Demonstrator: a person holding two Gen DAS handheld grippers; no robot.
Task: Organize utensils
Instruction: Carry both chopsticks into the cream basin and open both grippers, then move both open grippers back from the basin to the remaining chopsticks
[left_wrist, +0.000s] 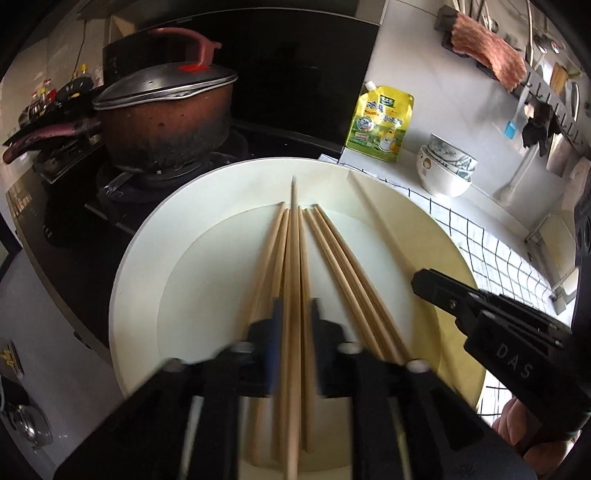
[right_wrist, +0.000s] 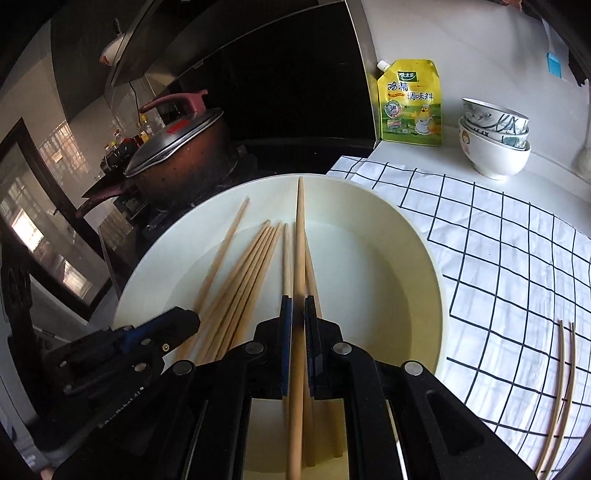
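Observation:
A big cream plate (left_wrist: 147, 236) holds several loose wooden chopsticks (left_wrist: 343, 273), lying roughly side by side. My left gripper (left_wrist: 294, 314) hovers over the plate's near side. One chopstick (left_wrist: 293, 236) runs between its jaws, which stand slightly apart from it, and the picture is blurred there. My right gripper (right_wrist: 297, 314) is shut on another chopstick (right_wrist: 301, 229), which points toward the plate's far rim. In each wrist view the other gripper shows at the side: the right gripper (left_wrist: 419, 282) and the left gripper (right_wrist: 190, 319). Two more chopsticks (right_wrist: 561, 387) lie on the checked cloth (right_wrist: 498, 240) at the right.
A lidded brown pot (left_wrist: 166, 122) sits on the black stove left of and behind the plate. A yellow seasoning pouch (right_wrist: 412, 103) and stacked bowls (right_wrist: 495, 147) stand by the back wall. A wall rack with a rag (left_wrist: 487, 48) hangs at the upper right.

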